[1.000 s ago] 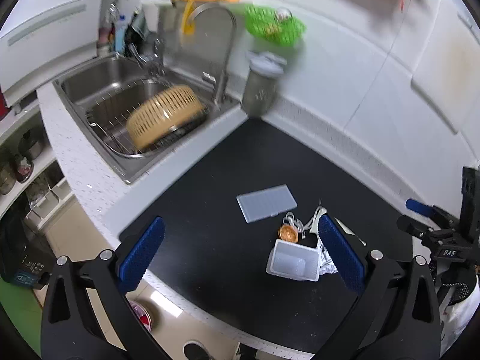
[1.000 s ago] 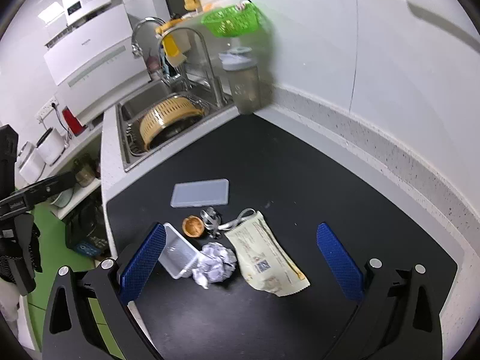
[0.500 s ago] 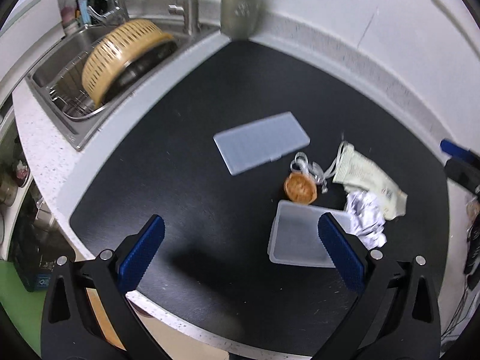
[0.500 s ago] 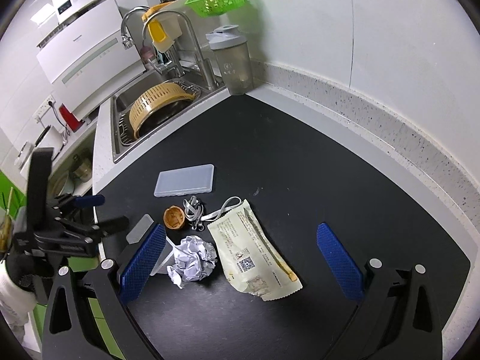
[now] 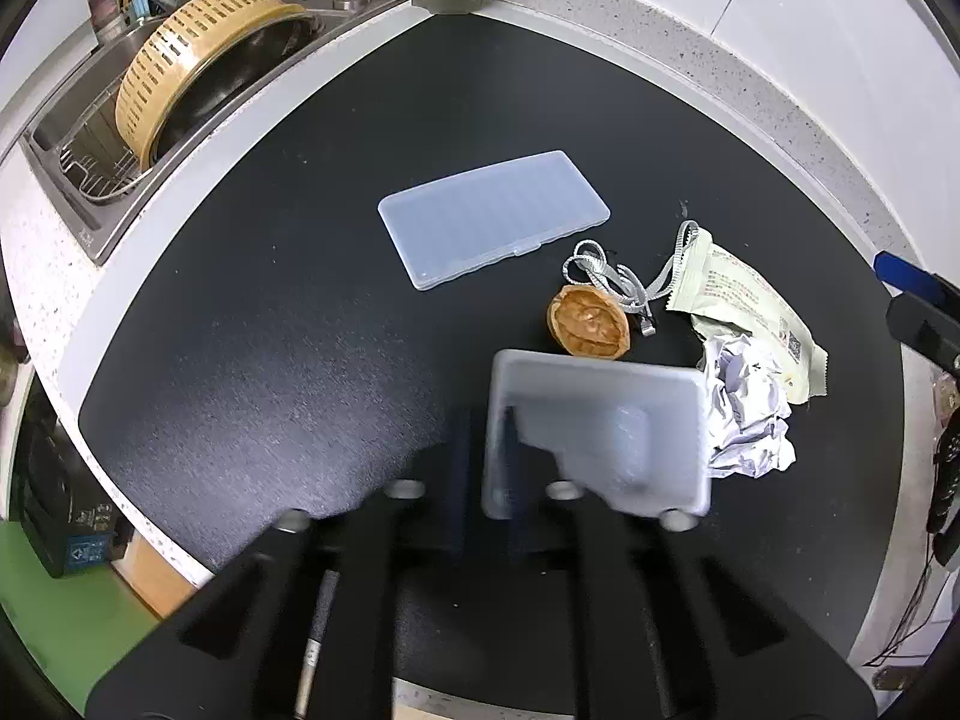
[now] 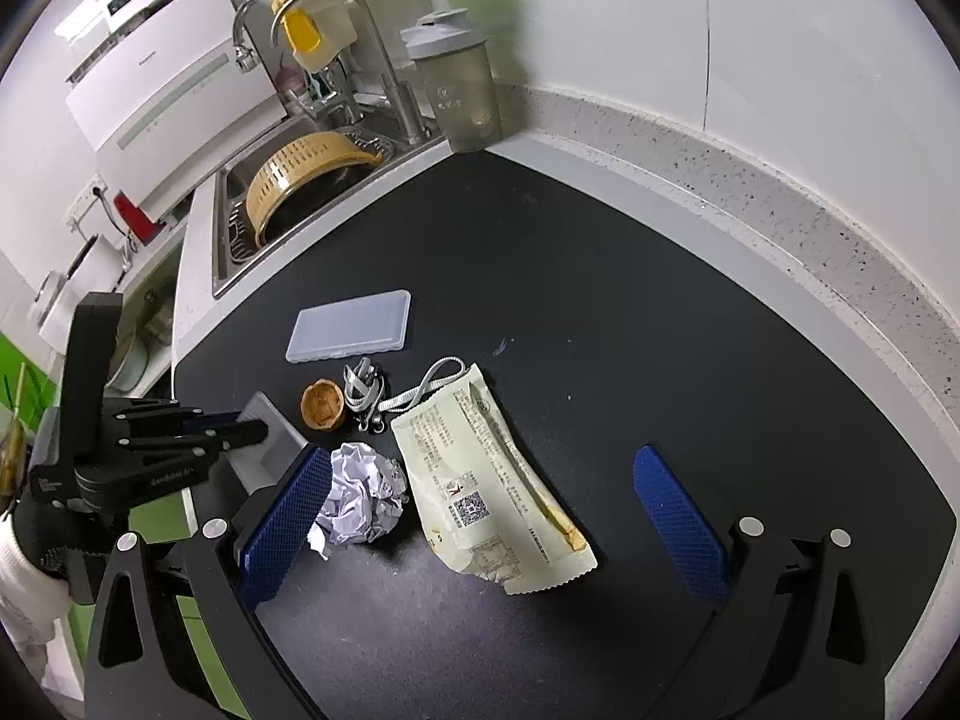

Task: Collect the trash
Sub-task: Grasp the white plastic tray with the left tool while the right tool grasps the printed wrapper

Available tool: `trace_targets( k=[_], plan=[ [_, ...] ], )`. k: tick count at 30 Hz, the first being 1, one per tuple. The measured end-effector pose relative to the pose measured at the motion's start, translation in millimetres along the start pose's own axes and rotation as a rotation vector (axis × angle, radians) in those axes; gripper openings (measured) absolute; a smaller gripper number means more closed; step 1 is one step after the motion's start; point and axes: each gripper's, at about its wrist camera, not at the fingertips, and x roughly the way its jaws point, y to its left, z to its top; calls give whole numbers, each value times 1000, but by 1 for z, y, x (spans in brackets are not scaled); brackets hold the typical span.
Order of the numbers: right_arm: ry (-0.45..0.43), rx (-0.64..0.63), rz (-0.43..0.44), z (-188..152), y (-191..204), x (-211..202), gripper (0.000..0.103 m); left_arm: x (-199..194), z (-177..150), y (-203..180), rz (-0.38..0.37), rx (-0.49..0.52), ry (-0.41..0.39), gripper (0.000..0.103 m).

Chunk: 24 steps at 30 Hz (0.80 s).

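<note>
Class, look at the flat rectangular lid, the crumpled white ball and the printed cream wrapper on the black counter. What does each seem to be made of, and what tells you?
Flat rectangular lid: seemingly frosted translucent plastic, ribbed, with a moulded rim.
Crumpled white ball: likely paper, matte, sharply creased.
Printed cream wrapper: probably thin plastic film, with a serrated sealed edge.

bright, fisheye-warped, blurred foreground
</note>
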Motion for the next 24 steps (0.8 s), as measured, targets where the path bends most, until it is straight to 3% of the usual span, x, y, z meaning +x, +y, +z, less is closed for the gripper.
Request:
trace_targets(
  k=[10,17,24],
  plan=[
    [30,-41,-9,-3,7,11,97,-25,2,5,-13,-32,-51,2],
    [132,-129,-53,-15,1,37,97,-42,2,11,-17,-63,-88,2],
    [190,-205,-44,-22,-3,59,96,-43,0,14,-18,-95,-91,2]
  ],
)
